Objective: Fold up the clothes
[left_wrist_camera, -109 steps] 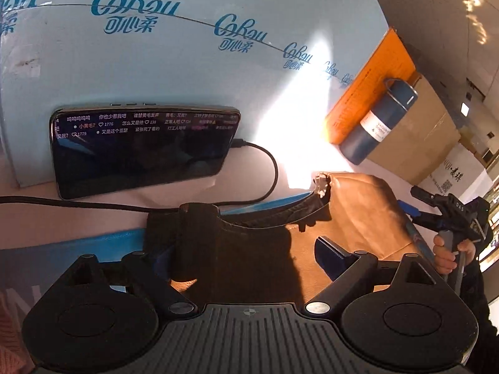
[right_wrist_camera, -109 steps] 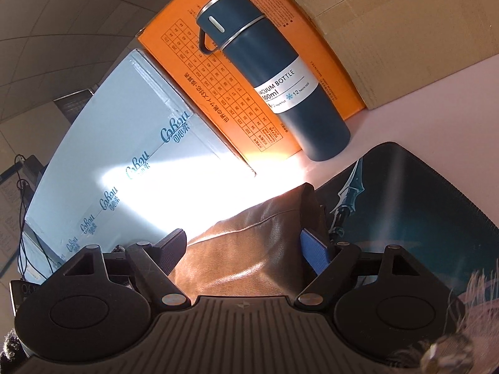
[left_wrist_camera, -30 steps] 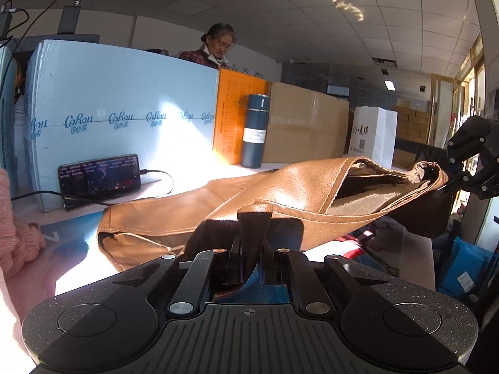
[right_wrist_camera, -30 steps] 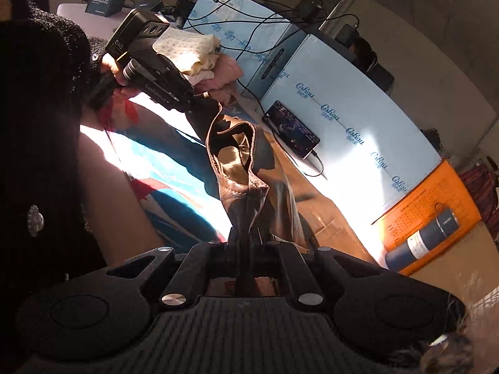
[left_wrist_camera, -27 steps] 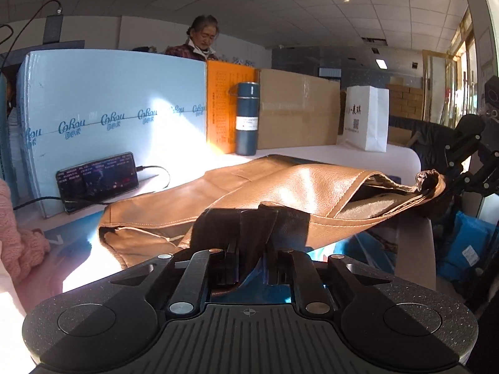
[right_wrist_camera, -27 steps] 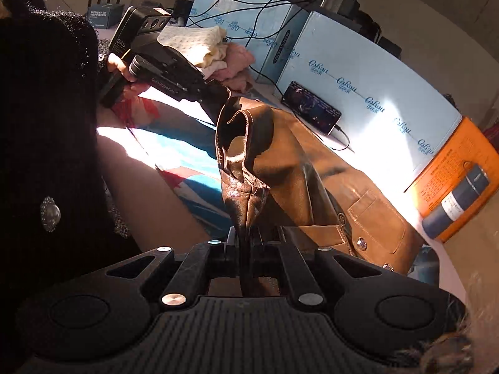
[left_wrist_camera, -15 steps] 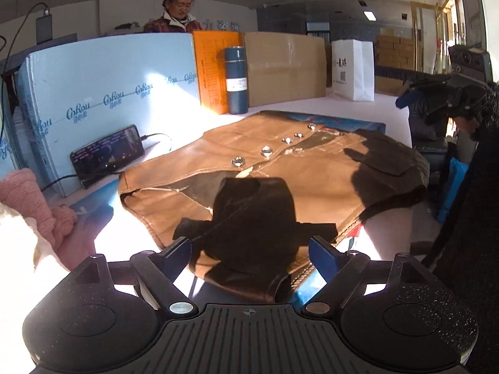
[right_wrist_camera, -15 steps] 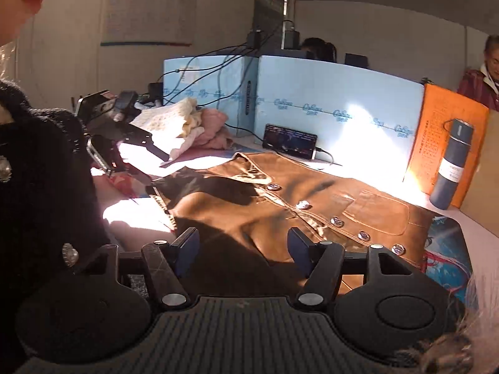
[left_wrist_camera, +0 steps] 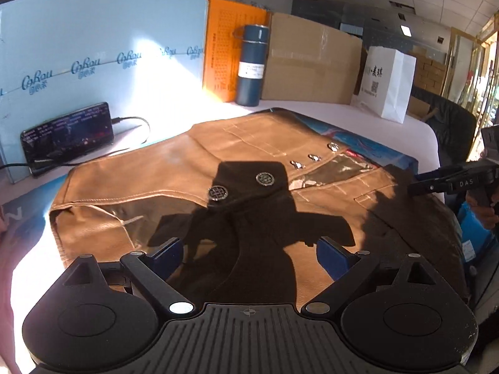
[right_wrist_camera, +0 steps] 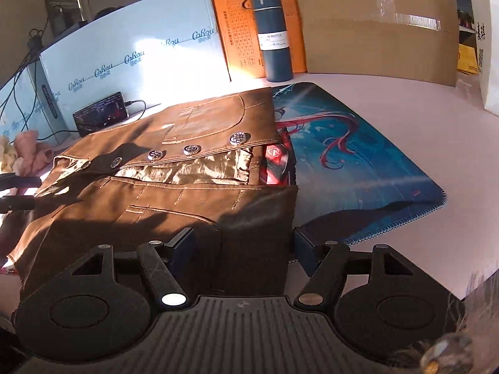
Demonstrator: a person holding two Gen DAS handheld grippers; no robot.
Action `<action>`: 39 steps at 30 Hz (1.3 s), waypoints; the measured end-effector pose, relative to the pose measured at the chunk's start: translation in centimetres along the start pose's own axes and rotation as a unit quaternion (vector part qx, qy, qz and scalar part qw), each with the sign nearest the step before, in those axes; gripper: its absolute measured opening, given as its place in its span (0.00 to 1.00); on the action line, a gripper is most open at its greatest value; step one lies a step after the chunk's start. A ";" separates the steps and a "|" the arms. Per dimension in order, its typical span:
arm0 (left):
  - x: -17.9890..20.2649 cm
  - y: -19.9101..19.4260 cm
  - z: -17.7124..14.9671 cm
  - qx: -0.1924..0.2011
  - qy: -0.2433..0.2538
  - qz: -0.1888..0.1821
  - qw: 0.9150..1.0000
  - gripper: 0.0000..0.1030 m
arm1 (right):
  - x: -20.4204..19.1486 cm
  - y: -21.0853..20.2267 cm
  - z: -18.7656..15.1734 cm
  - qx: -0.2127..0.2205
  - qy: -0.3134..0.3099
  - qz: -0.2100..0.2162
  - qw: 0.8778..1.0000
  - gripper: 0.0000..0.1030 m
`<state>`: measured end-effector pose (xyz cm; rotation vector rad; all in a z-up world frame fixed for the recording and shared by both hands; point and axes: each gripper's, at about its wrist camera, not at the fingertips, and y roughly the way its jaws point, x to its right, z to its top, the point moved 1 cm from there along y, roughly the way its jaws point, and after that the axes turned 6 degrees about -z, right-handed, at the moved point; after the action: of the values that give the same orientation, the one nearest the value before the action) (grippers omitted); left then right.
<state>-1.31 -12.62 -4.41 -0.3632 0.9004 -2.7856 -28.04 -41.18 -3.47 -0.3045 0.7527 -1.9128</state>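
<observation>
A brown leather vest with metal buttons lies flat on the table, front side up, its shiny lining showing at the open front. My left gripper hovers over the vest's near edge, its jaws opening wide; the pads touch nothing. My right gripper hangs above the vest's near right corner, jaws opening too, with the leather below and between the fingers but not pinched. The right gripper also shows at the right edge of the left wrist view.
A blue printed mat lies under the vest. A phone on a cable leans on the light blue panel. A blue bottle, cardboard box and white bag stand behind. Pink clothes lie at the left.
Both grippers were shut on the lifted vest a second ago. They have let go and opened, and the vest now lies flat on the table. Both hands came lower.
</observation>
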 end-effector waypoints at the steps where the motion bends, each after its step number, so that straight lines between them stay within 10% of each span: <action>1: 0.2 0.6 -0.3 -0.012 -0.006 -0.008 1.000 0.91 | -0.3 0.1 0.0 -0.002 -0.010 -0.006 1.000 0.65; 3: 0.8 1.0 -1.0 -0.011 0.000 0.000 1.000 0.90 | -0.7 0.2 0.0 -0.002 -0.015 -0.018 1.000 0.57; 5: 1.7 0.8 -1.5 -0.005 0.026 0.027 0.999 0.70 | -0.8 0.3 0.3 0.004 -0.014 -0.045 0.999 0.33; 7: 1.9 0.2 -1.7 0.003 0.025 0.038 0.999 0.29 | -0.5 0.4 0.8 0.016 -0.009 -0.055 0.998 0.19; 11: 1.6 -1.2 -2.1 0.025 0.012 0.060 0.998 0.00 | -1.1 0.5 1.8 0.048 -0.036 -0.077 0.995 0.05; 20: 1.9 -1.4 -2.1 0.018 0.017 0.094 0.995 0.02 | -1.8 4.4 3.7 0.032 -0.083 -0.100 0.991 0.05; 25: 1.9 -2.0 -1.9 0.040 0.029 0.122 0.991 0.28 | -1.5 4.7 3.9 0.038 -0.082 -0.103 0.991 0.10; 28: 3.0 -2.8 -1.4 0.077 0.047 0.106 0.990 0.71 | -1.8 4.9 3.6 0.035 -0.109 -0.130 0.985 0.31; 36: 7.1 1.2 -0.3 0.029 0.131 0.070 0.989 0.82 | -1.9 3.4 2.9 0.050 -0.144 -0.152 0.977 0.80; 39: 7.3 2.8 -0.8 -0.002 0.146 0.088 0.985 0.84 | -2.3 2.0 2.2 0.062 -0.162 -0.135 0.975 0.82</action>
<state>-8.14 -16.25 -5.40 0.1242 0.9471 -2.7136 -24.41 -40.51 -2.78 -0.6502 0.3857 -2.0850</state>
